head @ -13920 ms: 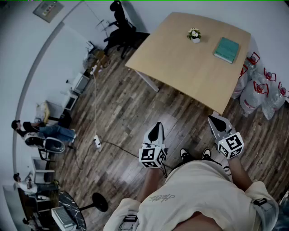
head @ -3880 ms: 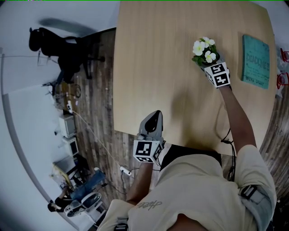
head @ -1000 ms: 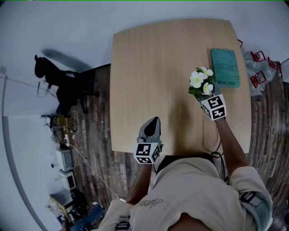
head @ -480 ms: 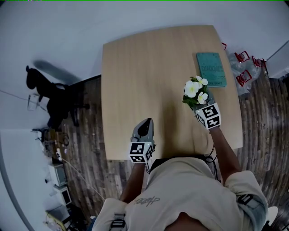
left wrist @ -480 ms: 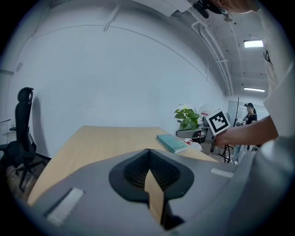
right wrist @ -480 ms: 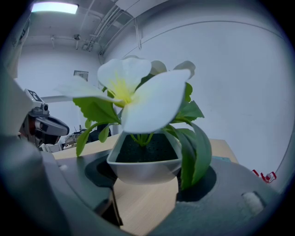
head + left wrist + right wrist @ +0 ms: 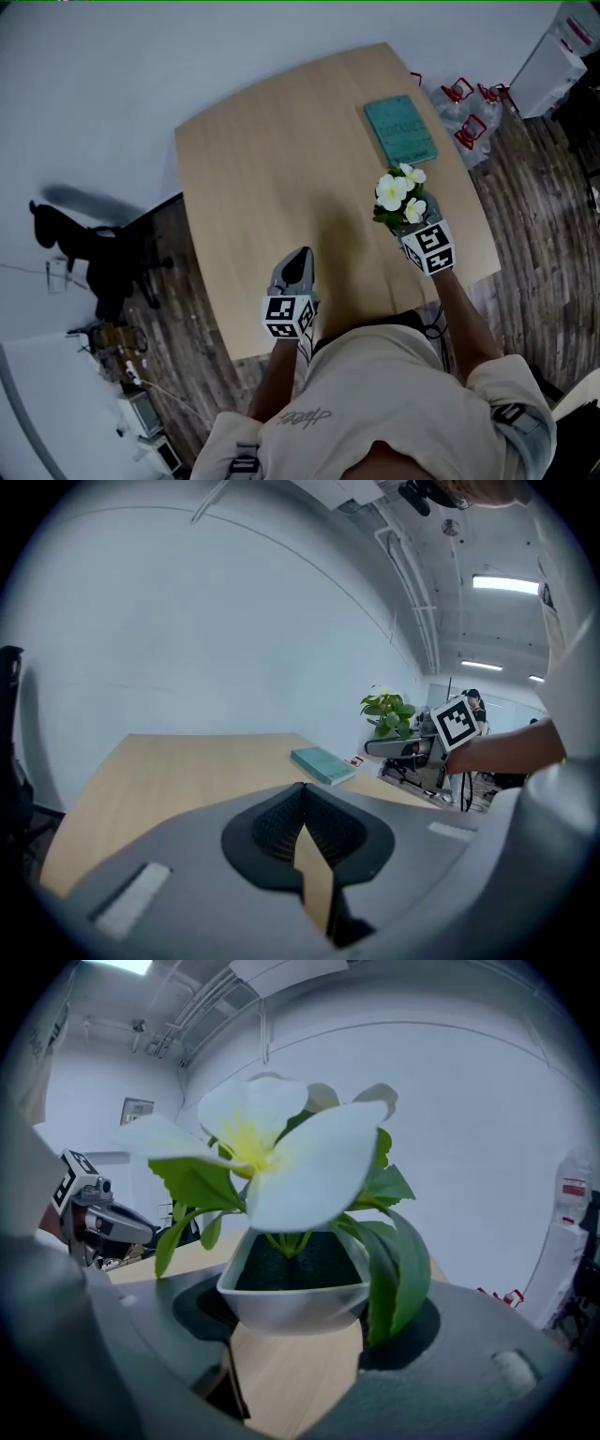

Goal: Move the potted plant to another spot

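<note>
Because the potted plant (image 7: 397, 201) is a small white pot (image 7: 295, 1302) under soft leaves and thin-petalled flowers, it should be light, a little top-heavy and easily bruised. The hold belongs on the stiff pot wall, kept level, never on the foliage. The right tongs (image 7: 409, 223) are clamped on either side of that pot, holding it seemingly clear of the surface (image 7: 262, 159) near its 4 o'clock edge, with the teal book (image 7: 400, 129) at 1 o'clock. The left tongs (image 7: 296, 266) hang closed and empty near 7 o'clock.
</note>
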Available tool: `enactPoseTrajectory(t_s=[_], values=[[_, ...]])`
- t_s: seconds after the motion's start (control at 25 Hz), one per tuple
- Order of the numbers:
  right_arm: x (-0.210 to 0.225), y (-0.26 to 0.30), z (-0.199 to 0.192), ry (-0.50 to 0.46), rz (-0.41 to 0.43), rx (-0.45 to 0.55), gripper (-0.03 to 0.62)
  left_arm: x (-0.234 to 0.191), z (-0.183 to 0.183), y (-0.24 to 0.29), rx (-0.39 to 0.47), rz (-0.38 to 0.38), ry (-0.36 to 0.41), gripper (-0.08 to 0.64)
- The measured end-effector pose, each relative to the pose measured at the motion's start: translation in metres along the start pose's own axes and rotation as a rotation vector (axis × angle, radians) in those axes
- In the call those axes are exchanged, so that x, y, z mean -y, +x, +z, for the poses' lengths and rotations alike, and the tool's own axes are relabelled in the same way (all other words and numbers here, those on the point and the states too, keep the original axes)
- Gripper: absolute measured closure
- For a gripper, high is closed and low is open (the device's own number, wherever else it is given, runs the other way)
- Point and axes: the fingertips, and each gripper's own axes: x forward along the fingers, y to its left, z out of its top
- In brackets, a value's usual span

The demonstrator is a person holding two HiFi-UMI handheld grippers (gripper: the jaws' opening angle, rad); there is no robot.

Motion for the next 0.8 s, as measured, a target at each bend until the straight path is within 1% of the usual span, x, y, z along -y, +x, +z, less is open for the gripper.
enactPoseTrajectory(t_s=[0.24,0.44,0.6,0.8], values=[[0.0,-0.018,-0.009,0.008,-0.094,-0.016,0.253,0.004,-0.008,0.011,-0.018,-0.097,0.019,0.545],[0.003,-0.043,-0.022,0.021,-0.15,-0.029,0.253,0.014,-0.017,0.015,-0.033,-0.146,0.04,0.545],[0.008,-0.059,-0.032,0.035,-0.187,-0.029,0.253,0.016,-0.019,0.016,-0.039,-0.154,0.051,0.545],[0.023,-0.079,-0.052,0.055,-0.195,-0.051,0.253,0.027,-0.019,0.018,-0.053,-0.13,0.062,0.545]])
